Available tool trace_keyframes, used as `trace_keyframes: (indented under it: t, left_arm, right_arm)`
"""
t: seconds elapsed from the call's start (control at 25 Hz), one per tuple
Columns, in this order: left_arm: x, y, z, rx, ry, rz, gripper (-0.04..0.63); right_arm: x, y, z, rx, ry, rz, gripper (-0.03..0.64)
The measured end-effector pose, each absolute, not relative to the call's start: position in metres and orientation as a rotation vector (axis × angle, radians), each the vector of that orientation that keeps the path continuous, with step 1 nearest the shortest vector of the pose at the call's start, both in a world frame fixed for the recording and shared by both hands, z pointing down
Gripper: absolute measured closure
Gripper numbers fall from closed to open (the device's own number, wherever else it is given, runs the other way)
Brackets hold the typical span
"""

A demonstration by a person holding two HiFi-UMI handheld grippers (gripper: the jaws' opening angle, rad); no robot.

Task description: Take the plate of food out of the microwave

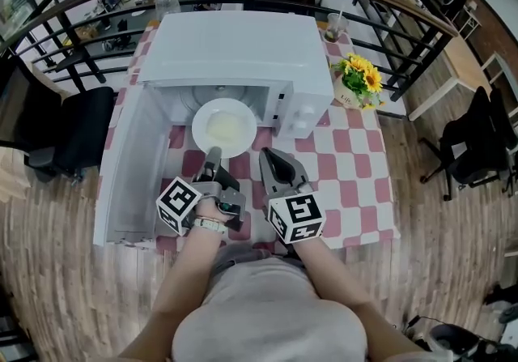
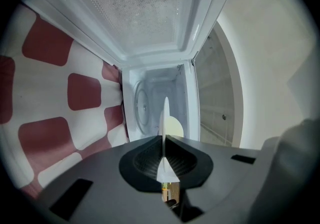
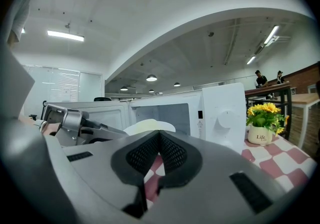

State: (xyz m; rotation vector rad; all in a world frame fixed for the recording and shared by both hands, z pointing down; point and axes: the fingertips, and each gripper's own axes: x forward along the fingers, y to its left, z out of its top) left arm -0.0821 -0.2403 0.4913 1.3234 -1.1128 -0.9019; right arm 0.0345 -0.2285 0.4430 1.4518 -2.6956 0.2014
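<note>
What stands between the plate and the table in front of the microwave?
Nothing visible does. The plate, with the left gripper shut on its near rim, sits at the mouth of the microwave. The door is open to the left, and the right gripper is to the right of the plate's way to the table.

we log white plate [image 1: 200,135], pale yellow food [image 1: 223,121] at the tip of the left gripper [image 1: 214,152]; white microwave [image 1: 235,48] beyond; red-and-white checked cloth [image 1: 356,162] beneath; yellow flowers [image 1: 361,73] to its right.
</note>
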Motion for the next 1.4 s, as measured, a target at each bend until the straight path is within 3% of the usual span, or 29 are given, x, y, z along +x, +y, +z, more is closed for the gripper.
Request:
trace_keyframes:
  t: [1.4]
  left_arm:
    - [-0.073, -0.223, 0.47, 1.35, -1.082, -0.955, 0.578]
  right_arm:
    - [0.027, -0.219, 0.437, 1.405, -2.72, 0.107, 0.594]
